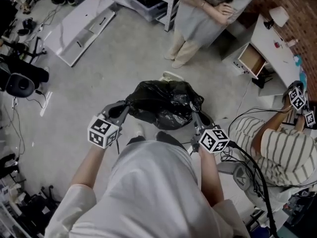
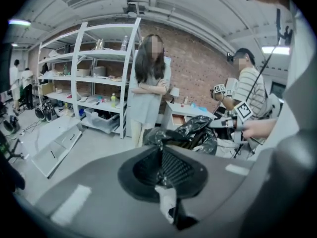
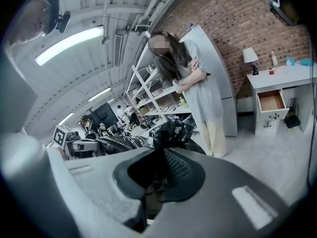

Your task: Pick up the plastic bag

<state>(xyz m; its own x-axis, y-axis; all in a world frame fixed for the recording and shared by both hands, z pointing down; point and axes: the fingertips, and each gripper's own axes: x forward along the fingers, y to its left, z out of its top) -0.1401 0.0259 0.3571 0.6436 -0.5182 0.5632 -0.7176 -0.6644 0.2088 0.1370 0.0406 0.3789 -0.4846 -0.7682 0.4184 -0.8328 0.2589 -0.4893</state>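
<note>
The plastic bag (image 1: 166, 103) is seen as thin black film, glossy and much crinkled, with highlights caught on its folds. The left tool (image 2: 159, 150) and the right tool (image 3: 161, 155) are cased in matt grey plastic, their pads (image 2: 177, 166) ribbed and black — while the floor (image 1: 124, 58) is shown as smooth, dull grey and the wall (image 3: 233, 24) as rough brick.
</note>
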